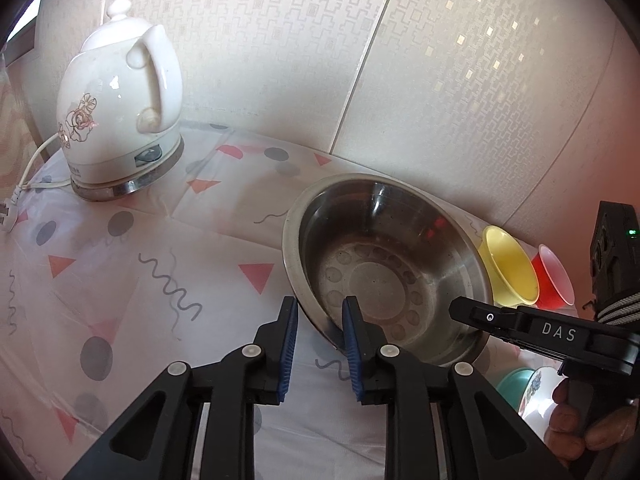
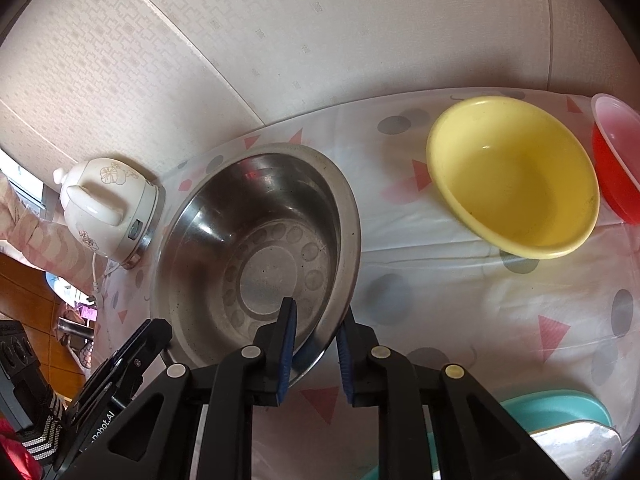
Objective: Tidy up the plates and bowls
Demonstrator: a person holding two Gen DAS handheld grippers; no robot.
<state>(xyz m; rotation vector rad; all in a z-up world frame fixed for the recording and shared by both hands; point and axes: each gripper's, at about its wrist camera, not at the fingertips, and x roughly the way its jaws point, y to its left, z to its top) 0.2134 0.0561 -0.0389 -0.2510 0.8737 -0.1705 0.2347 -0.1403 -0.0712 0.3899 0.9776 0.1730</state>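
Steel bowl (image 2: 260, 248) rim between right gripper (image 2: 316, 344) fingers; contact unclear

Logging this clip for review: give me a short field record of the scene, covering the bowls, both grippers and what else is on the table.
steel bowl: empty, both grippers straddle its near rim
left gripper: open, one finger inside the rim, one outside
right gripper: open, rim between its fingers
yellow bowl: empty, beside the steel bowl
red bowl: next to the yellow bowl
kettle: white, on the far side
tablecloth: patterned
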